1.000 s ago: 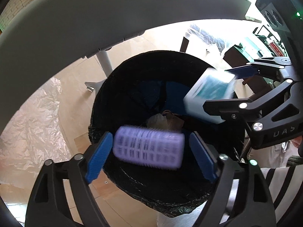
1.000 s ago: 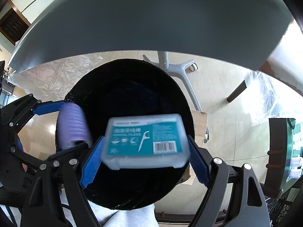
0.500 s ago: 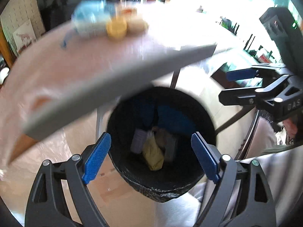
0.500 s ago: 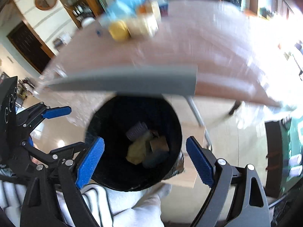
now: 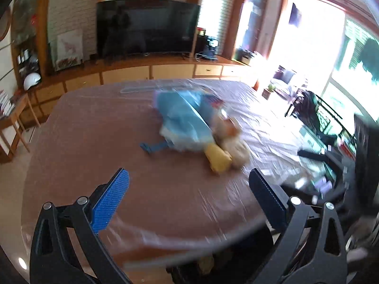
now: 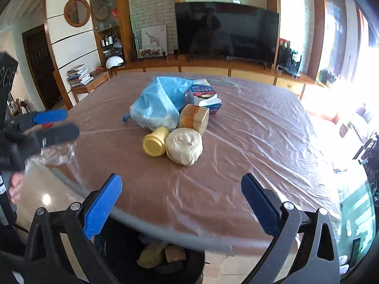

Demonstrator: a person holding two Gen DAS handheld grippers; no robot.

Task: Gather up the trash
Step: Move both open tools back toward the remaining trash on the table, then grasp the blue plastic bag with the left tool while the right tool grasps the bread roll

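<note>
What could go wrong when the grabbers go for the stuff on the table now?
1. The yellow jar, gold jar and beige lump sit tightly together, so grabbing one may well knock another, and the jars could roll.
2. The loose plastic sheet might snag a finger and drag things.
3. Both grippers reaching for one pile might bump.

Your right gripper point(image 6: 181, 201) spread wide and empty at the bottom, jaws just opened, blue bag point(image 6: 157, 104), yellow-lidded jar point(image 6: 155, 144), pale lump point(image 6: 184, 149) mid-frame on the table point(image 6: 260, 146), bin point(image 6: 151, 260) below.
</note>
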